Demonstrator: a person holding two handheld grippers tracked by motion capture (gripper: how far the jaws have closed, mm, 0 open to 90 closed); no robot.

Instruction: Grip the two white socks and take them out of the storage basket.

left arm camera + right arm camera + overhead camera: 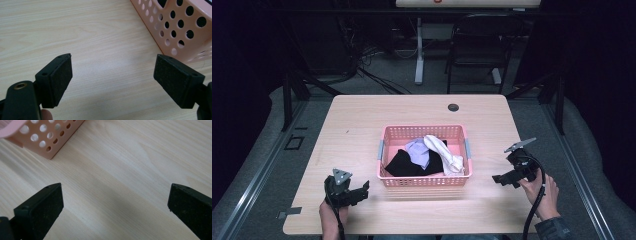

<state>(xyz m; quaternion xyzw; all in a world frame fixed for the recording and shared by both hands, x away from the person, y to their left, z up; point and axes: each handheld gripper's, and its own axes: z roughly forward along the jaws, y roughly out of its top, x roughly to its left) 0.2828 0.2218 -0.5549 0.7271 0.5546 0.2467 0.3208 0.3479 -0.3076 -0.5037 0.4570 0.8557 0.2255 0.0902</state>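
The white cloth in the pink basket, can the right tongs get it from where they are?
Probably yes. The white cloth lies on top at the basket's right side, nothing covering it. The right tongs are open beside that side, bare table between, but must lift over the rim.

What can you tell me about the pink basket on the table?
The pink basket looks like plastic, a rectangle with walls full of round holes and a grey handle at each short end. It stands upright and open-topped near the middle of the wooden table. Inside lies a heap of clothes: a black piece, a pale purple piece and a white piece that drapes up to the rim. The left tool and right tool sit apart from it, one on each side.
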